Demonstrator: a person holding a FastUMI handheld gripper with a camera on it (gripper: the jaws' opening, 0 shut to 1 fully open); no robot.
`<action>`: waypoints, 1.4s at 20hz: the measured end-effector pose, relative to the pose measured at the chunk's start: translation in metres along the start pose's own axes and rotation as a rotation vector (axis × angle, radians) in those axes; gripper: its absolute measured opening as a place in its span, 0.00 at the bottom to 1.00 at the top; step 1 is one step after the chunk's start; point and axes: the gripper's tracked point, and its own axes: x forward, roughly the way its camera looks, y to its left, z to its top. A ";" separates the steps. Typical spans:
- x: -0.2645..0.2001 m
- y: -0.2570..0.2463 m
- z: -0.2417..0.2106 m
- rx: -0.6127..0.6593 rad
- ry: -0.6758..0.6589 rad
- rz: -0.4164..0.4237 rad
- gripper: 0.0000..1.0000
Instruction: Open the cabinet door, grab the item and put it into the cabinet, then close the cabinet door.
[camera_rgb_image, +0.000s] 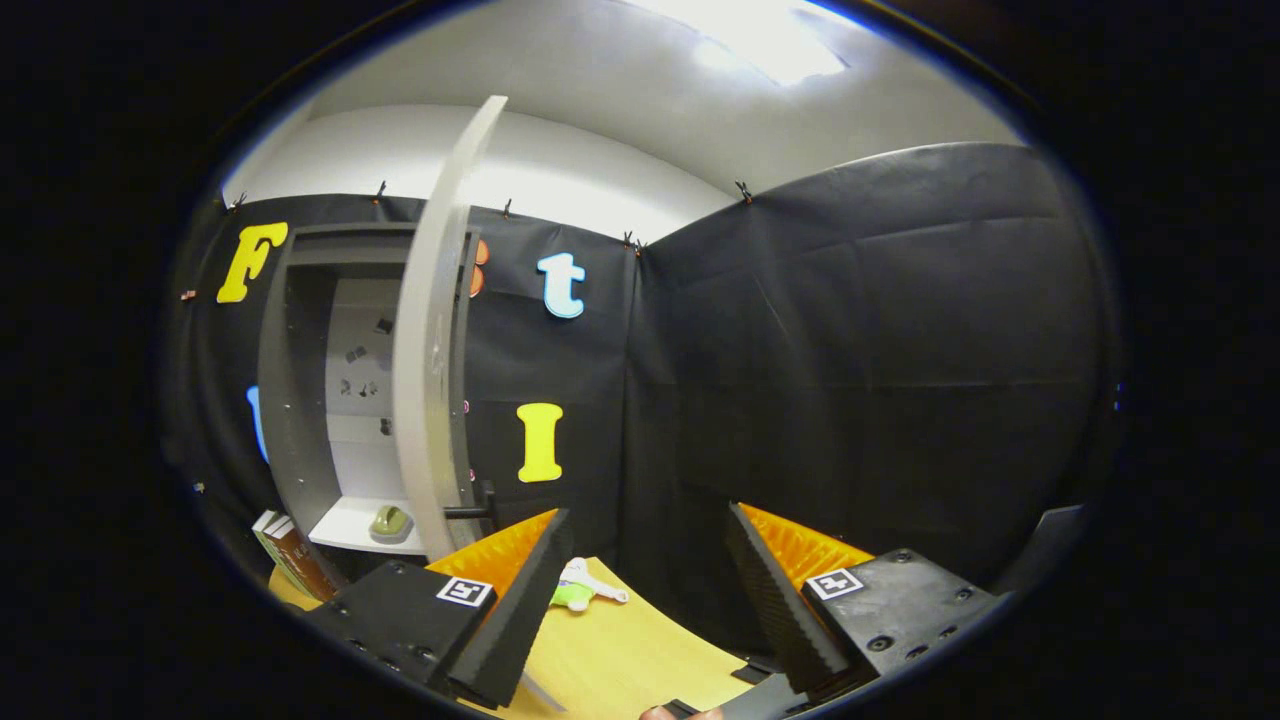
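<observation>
Hand-held gripper (640, 590) empty, fingers apart; open cabinet (300, 400) with green item (390, 521) inside

A grey cabinet (300, 400) is seen upright against the booth wall, its interior pale. Its door (432, 340) is swung open, edge-on, at the cabinet's right side. A small greenish item (389, 521) is set on the white shelf inside the cabinet, low down, just left of the door's lower edge.
</observation>
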 end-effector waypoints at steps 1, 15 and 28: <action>0.008 0.002 -0.005 0.009 0.010 0.005 0.98; 0.022 0.047 -0.040 0.086 0.096 0.047 0.97; -0.024 0.132 -0.044 0.156 0.131 0.175 0.98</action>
